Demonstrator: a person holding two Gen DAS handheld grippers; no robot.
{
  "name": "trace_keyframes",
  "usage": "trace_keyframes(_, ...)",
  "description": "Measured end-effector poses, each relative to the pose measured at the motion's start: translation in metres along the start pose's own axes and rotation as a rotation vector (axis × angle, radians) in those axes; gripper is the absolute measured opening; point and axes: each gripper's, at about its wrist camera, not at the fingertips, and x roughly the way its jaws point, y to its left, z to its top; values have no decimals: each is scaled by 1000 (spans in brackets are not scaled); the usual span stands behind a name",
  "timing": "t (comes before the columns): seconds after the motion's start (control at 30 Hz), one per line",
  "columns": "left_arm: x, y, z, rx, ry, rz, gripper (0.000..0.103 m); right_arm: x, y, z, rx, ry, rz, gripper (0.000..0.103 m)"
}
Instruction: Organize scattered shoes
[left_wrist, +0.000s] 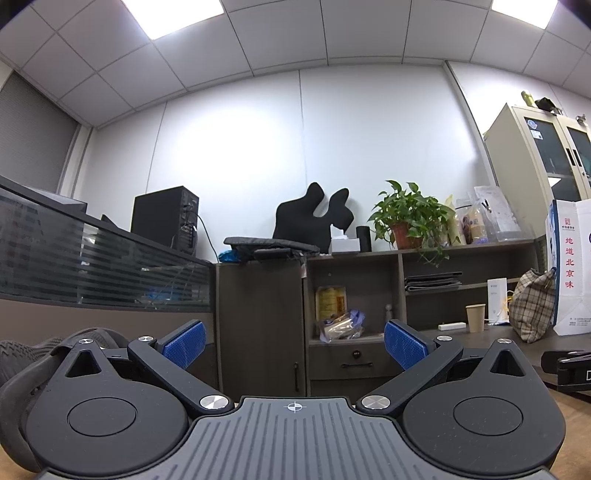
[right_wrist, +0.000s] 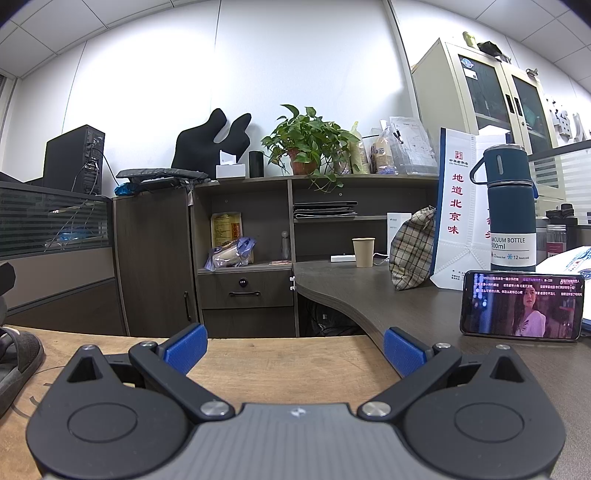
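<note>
A dark grey shoe (left_wrist: 22, 365) lies at the far left of the left wrist view, partly hidden behind my left gripper's body. My left gripper (left_wrist: 293, 345) is open and empty, its blue pads wide apart, to the right of that shoe. In the right wrist view a dark sandal (right_wrist: 16, 360) lies on the light wooden table (right_wrist: 280, 354) at the left edge. My right gripper (right_wrist: 293, 345) is open and empty above the wooden table, well to the right of the sandal.
A dark curved desk (right_wrist: 369, 295) on the right carries a phone (right_wrist: 522, 305) playing video, a blue vacuum bottle (right_wrist: 511, 206), a white paper bag (right_wrist: 458, 210), a plaid bag (right_wrist: 412, 251) and a paper cup (right_wrist: 364, 252). Dark cabinets (right_wrist: 155, 258) with shelves stand ahead.
</note>
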Motion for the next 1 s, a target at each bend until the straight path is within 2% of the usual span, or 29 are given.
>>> trace_keyframes(1.0,6,-4,0,-6,-2,6,103,-1,-1,0,-1,2,2,103)
